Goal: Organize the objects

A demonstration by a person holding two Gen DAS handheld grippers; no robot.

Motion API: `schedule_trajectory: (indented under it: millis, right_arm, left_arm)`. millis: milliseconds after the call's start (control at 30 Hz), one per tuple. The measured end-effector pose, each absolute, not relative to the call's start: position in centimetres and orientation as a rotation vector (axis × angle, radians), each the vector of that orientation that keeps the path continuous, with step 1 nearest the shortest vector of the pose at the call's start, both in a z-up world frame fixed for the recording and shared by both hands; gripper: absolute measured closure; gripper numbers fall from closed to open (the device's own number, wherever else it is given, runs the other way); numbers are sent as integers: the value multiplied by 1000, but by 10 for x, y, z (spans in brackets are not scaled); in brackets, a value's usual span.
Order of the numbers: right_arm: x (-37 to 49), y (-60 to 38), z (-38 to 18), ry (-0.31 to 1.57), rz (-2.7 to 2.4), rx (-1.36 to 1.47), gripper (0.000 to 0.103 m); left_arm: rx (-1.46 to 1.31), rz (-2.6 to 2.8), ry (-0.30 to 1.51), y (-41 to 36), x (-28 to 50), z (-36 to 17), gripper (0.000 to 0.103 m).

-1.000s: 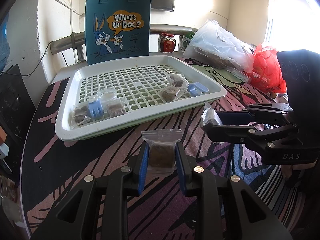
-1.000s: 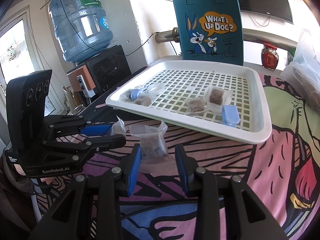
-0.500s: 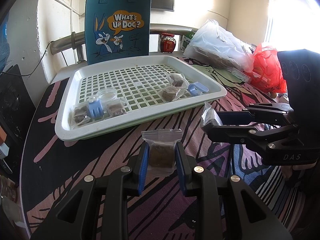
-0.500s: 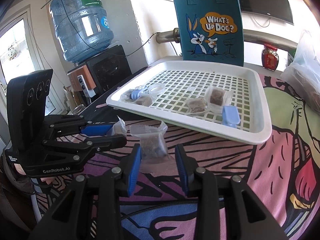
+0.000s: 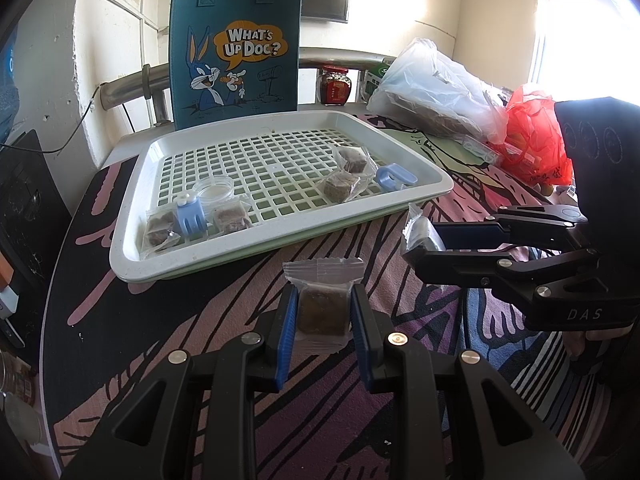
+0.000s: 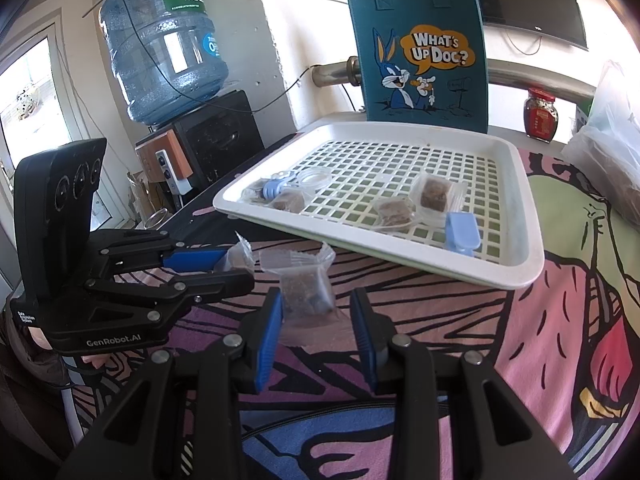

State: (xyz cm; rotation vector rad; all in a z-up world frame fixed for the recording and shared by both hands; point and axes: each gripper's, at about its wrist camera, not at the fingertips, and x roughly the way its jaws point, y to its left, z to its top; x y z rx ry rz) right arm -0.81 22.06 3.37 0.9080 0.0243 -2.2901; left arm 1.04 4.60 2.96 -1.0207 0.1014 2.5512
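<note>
Looking along my left gripper [image 5: 322,312], I see its jaws clenched on a clear sachet [image 5: 321,308] with a dark brown block inside, crimped top edge standing above the blue pads. It hangs over the patterned cloth of the table [image 5: 168,320], just in front of the white tray [image 5: 132,240].

My right gripper [image 6: 316,312] grasps a second sachet [image 6: 304,288], a looser clear bag with crumbly brown contents; the left pad presses on it, while the right pad looks a little off the plastic, so I cannot tell how firm that grip is. In the left view this gripper comes in from the right with the bag sticking out past its tips.

The tray has a slotted grid floor and sits on a pale green one beneath it. At its near left corner lie two brown sachets [image 5: 158,234], with a blue clip [image 5: 188,216] between them and a small clear round lid [image 5: 212,192] just behind. Toward the right side lie two more brown sachets [image 5: 344,172], touching, and a second blue clip [image 5: 394,176] beside them near the rim.

Behind the tray stands a teal tote bag [image 5: 236,52] printed with a cartoon rabbit. To the right are a clear plastic bag [image 5: 436,96] and a red one [image 5: 536,132]; a red-labelled jar [image 5: 334,86] stands behind.
</note>
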Motion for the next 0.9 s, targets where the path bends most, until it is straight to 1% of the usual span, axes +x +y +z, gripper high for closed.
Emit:
schedule_trajectory:
  millis: [900]
  right_arm:
    - [-8, 222, 34, 26, -2290, 904, 69]
  left_arm:
    - [-1025, 2549, 106, 46, 11, 28, 78]
